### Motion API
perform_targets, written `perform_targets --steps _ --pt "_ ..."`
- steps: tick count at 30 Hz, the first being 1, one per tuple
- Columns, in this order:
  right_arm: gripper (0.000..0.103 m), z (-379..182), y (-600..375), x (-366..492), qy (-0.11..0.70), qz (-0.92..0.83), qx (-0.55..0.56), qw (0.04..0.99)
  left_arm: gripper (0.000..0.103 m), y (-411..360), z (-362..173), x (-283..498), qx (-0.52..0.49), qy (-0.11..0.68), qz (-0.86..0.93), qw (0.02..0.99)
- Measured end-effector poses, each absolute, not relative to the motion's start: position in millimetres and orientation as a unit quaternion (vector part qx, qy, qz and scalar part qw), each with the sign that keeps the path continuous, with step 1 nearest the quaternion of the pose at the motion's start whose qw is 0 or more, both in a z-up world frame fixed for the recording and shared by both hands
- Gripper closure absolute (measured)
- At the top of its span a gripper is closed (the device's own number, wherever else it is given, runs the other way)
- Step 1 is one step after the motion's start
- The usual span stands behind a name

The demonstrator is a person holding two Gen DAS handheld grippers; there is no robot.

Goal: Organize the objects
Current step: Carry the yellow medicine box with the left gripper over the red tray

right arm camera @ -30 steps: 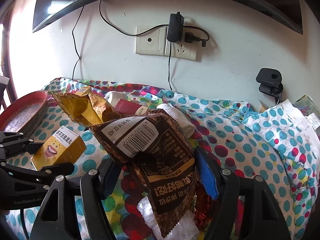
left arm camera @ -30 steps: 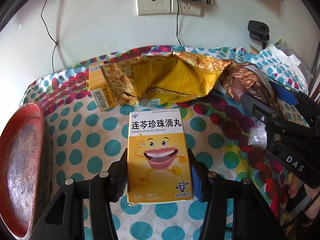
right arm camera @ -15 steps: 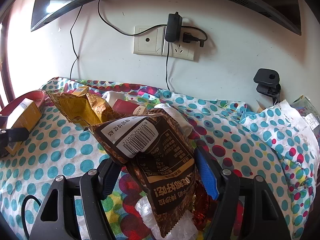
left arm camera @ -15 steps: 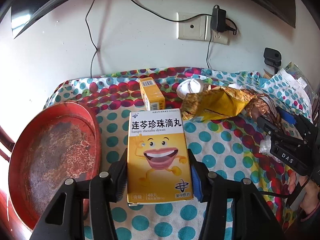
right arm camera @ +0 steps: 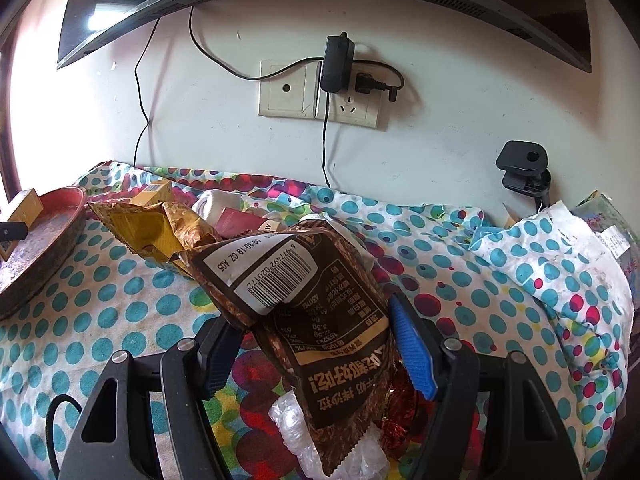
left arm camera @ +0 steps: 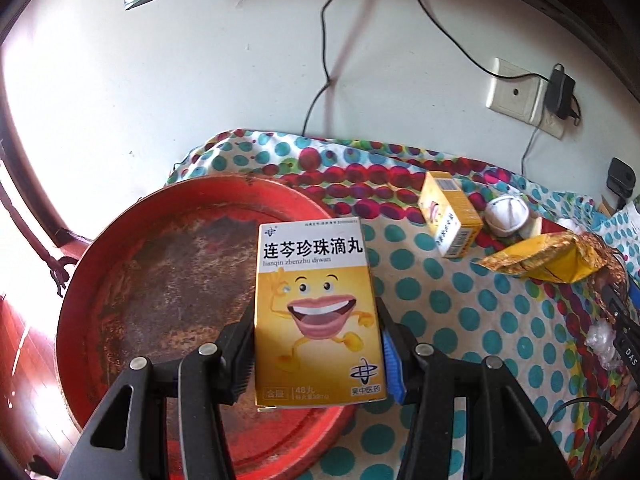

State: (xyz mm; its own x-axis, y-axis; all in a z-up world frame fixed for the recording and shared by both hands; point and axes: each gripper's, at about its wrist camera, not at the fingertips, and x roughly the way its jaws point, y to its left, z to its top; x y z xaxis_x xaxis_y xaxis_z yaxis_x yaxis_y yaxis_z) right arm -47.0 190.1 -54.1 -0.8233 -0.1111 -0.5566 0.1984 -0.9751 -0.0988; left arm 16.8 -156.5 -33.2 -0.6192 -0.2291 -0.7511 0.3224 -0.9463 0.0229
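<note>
At the far left, the red tray [left arm camera: 132,280] is sitting on the dotted cloth [left arm camera: 460,320], its left rim reaching past the cloth's edge toward the wooden floor. The left gripper [left arm camera: 316,344] is pinching the yellow medicine box [left arm camera: 316,312] by its two long sides, holding it upright above the tray's right half. Right of it, open cloth is lying clear up to a second yellow box [left arm camera: 448,216] and a gold wrapper [left arm camera: 548,260]. Further right, the right gripper [right arm camera: 316,344] is clamping a brown snack bag [right arm camera: 320,312], hanging above clear plastic [right arm camera: 296,428]; bunched cloth is crowding the right edge.
</note>
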Motion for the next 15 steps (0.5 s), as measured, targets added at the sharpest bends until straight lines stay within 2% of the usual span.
perform_targets --steps 15 --pt "0.035 -56 191 -48 0.082 -0.951 0.289 0.073 0.05 -219 -47 23 0.428 0.085 -0.873 0.217"
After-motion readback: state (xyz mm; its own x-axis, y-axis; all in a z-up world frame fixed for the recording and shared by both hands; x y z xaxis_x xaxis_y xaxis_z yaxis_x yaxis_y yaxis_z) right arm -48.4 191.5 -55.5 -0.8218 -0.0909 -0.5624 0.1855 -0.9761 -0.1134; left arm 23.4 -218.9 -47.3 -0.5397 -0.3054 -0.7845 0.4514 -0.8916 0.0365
